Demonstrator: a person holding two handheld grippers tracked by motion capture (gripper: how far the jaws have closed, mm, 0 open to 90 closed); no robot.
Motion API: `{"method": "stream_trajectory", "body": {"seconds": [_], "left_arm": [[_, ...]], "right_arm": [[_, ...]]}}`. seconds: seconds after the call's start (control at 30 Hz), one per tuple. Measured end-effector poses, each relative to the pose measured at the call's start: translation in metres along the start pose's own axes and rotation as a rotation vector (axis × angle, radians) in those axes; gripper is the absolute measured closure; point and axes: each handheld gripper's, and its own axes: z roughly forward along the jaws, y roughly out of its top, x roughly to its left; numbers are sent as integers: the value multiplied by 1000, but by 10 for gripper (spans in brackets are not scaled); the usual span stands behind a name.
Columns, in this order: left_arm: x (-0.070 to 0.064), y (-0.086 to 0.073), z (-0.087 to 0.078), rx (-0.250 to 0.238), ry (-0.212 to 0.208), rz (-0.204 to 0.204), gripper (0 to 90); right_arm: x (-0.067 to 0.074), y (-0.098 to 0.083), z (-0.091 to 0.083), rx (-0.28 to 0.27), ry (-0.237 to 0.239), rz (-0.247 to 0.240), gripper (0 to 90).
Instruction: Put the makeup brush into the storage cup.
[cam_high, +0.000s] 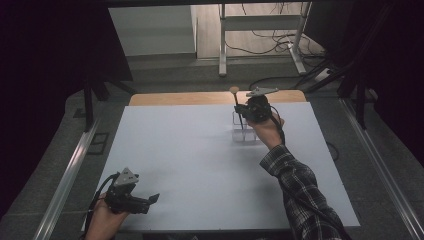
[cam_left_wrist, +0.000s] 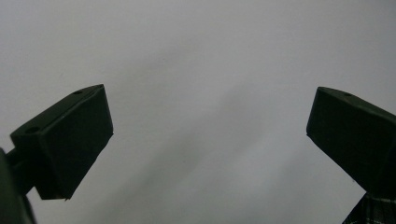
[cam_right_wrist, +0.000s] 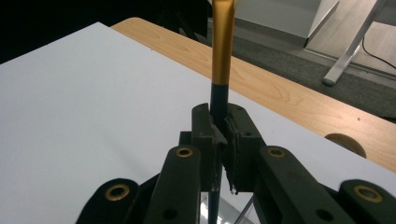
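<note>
The right gripper (cam_high: 242, 111), in the upper right of the high view, has its jaws clamped on a slim brush (cam_right_wrist: 222, 56) with a gold and dark handle, held upright over a clear container (cam_high: 244, 131) near the far edge of the white table (cam_high: 190, 165). The brush head is cut off at the top of the right gripper view. The left gripper (cam_high: 150, 200), lower left, rests with jaws wide and nothing between them, open surface all round. Beyond the wooden edge (cam_high: 190, 98) lies a grey floor with cables.
</note>
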Motion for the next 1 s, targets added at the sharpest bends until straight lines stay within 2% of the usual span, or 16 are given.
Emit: {"method": "stream_trajectory", "body": {"seconds": [0.3,0.33,0.37,0.47,0.53,0.57,0.63,0.73,1.0], "left_arm": [[0,0,1,9,-4,4,11],[-1,0,1,10,-3,6,11],[-1,0,1,11,-3,7,11],[-1,0,1,16,-1,11,11],[-1,0,1,15,-1,11,11],[-1,0,1,15,-1,11,11],[-1,0,1,15,-1,10,11],[-1,0,1,16,-1,10,11],[0,0,1,15,-1,9,11]], "right_arm": [[0,-6,5,22,-10,-9,827],[0,-6,5,22,-10,-11,785],[0,-5,5,20,-6,-9,705],[-1,-2,7,19,-13,1,380],[-2,0,9,16,10,18,215],[-1,0,9,11,2,17,158],[0,0,10,3,-2,16,115],[4,0,12,20,-40,-5,77],[5,0,12,32,-29,3,57]]}}
